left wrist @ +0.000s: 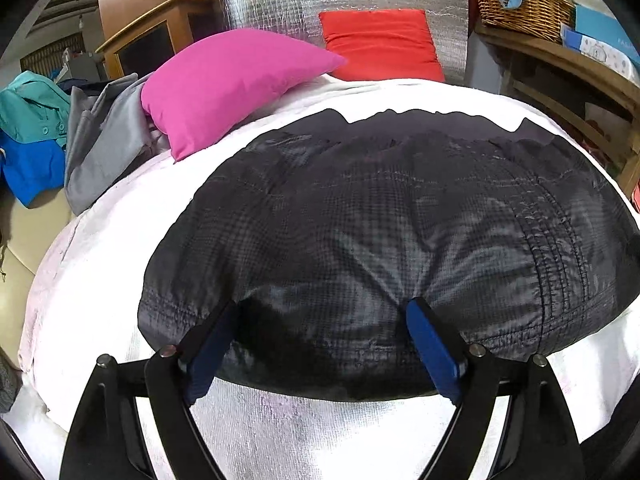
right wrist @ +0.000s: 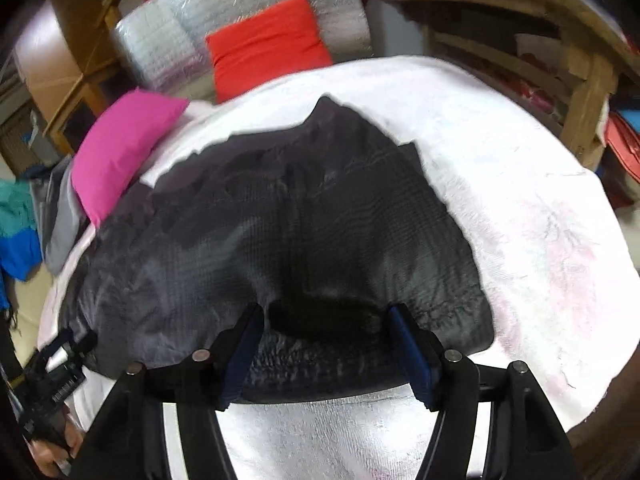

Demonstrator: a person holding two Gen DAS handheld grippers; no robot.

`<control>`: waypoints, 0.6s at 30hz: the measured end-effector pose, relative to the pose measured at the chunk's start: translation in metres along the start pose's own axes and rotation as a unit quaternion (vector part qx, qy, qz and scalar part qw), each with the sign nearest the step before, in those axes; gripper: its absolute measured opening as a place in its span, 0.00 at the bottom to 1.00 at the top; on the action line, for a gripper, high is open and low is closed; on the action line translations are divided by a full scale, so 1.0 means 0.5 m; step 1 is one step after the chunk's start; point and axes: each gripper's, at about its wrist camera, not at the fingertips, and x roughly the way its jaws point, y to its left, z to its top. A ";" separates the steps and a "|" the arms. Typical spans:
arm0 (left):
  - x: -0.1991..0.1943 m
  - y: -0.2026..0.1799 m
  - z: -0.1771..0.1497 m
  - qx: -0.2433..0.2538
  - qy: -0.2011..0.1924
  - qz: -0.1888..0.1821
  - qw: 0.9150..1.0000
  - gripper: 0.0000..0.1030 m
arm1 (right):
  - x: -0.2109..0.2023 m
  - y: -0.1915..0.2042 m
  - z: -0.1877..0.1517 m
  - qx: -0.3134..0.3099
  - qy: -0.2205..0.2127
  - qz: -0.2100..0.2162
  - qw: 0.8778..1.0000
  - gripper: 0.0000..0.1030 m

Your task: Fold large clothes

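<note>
A large dark checked garment (left wrist: pixel 380 220) lies spread on a white blanket (left wrist: pixel 100 240). It also shows in the right wrist view (right wrist: pixel 280 232). My left gripper (left wrist: pixel 324 320) is open, its blue pads straddling the garment's near edge, with cloth bunched between the fingers. My right gripper (right wrist: pixel 326 312) is open too, its pads on either side of a dark fold at the near edge. The left gripper's body (right wrist: pixel 56 376) shows at the lower left of the right wrist view, held in a hand.
A pink pillow (left wrist: pixel 228 84) and a red pillow (left wrist: pixel 380 44) sit at the far side. Grey, teal and blue clothes (left wrist: pixel 80 136) are piled at the left. A wooden shelf with a wicker basket (left wrist: pixel 520 4) stands at the right.
</note>
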 end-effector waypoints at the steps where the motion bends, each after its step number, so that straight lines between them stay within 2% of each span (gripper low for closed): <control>1: -0.001 -0.001 -0.001 0.001 0.000 0.001 1.000 0.85 | -0.003 -0.002 0.000 0.003 -0.005 -0.004 1.000 0.67; 3: -0.001 -0.002 -0.001 0.002 -0.001 0.003 1.000 0.85 | 0.011 -0.007 -0.001 0.004 0.006 -0.016 1.000 0.67; 5: -0.001 -0.003 -0.001 0.002 0.000 0.003 1.000 0.85 | 0.051 -0.014 -0.005 0.006 0.043 -0.024 0.999 0.67; 6: -0.001 -0.003 -0.002 0.003 0.000 0.004 1.000 0.85 | 0.054 -0.015 -0.003 0.008 0.047 -0.026 0.999 0.68; 12: -0.006 -0.003 -0.004 0.005 -0.006 0.010 1.000 0.85 | 0.015 -0.030 -0.002 0.029 0.024 -0.002 0.999 0.71; 18: -0.022 -0.003 -0.013 0.004 -0.016 0.028 0.999 0.85 | -0.054 -0.013 -0.029 0.004 -0.018 -0.001 1.000 0.71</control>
